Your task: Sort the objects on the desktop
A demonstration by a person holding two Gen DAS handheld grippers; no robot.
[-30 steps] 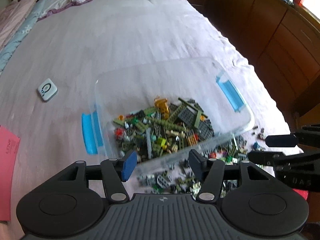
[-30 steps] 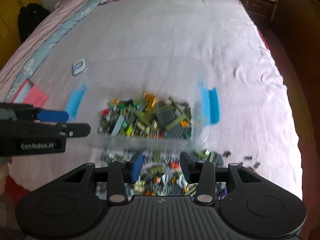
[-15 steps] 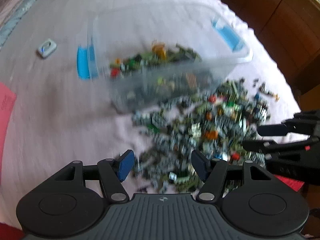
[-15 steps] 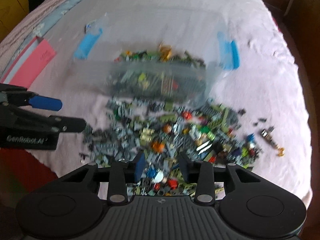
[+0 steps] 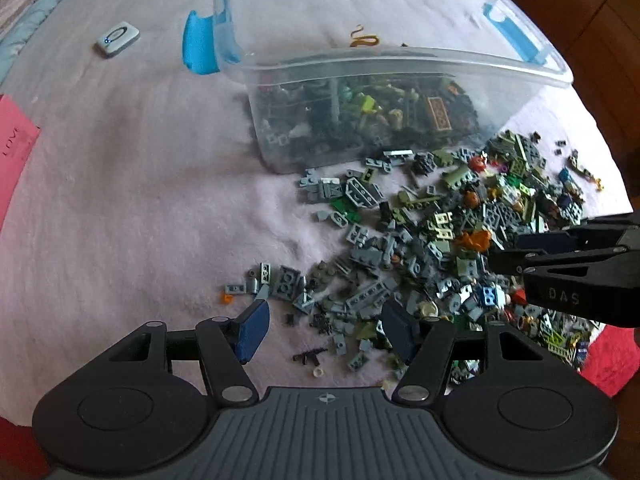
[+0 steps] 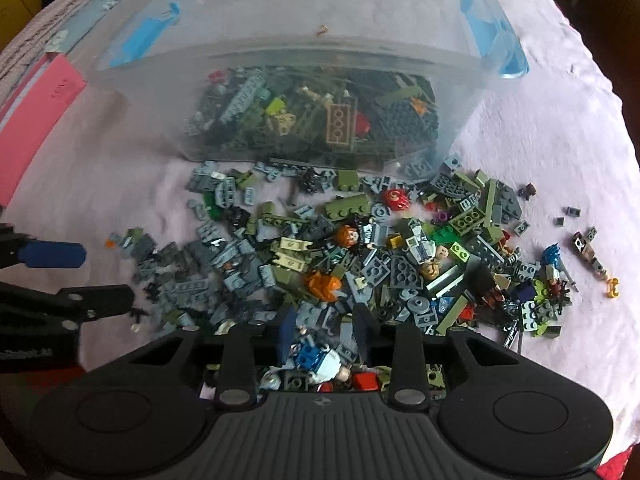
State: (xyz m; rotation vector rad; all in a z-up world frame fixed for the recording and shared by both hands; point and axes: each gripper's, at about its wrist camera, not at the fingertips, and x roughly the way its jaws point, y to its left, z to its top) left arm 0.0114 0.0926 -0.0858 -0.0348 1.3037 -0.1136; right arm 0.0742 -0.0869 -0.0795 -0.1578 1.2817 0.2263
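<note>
A: What is nearest in the left wrist view?

B: At the bottom, the left gripper [image 5: 324, 330] with its blue pads. The jaws stand released, with only small grey pieces lying on the cloth between them; the pads press on nothing.

A: And the right one?

B: In the right wrist view, the right gripper [image 6: 322, 338] is low in the centre of the frame, and its jaws are closing. Loose pieces lie under and between the pads, but I cannot tell that any one is clenched.

A: Where are the things to sort?

B: The heap of small grey, green and mixed-colour plastic building bricks [image 5: 440, 240] spreads over the pale pink bed cover [image 5: 140, 200], from the centre to the right of the left view. An orange piece [image 6: 323, 285] lies just above the right gripper.

A: And behind the heap?

B: The clear plastic storage box with blue handles [image 5: 400, 64] stands in the upper part of both frames, touching the far edge of the heap. More bricks lie inside it.

A: Anything farther?

B: A small white square device [image 5: 117, 38] in the upper left of the left view, well apart from the box, and a pink paper sheet [image 5: 14, 156] at the left edge.
</note>
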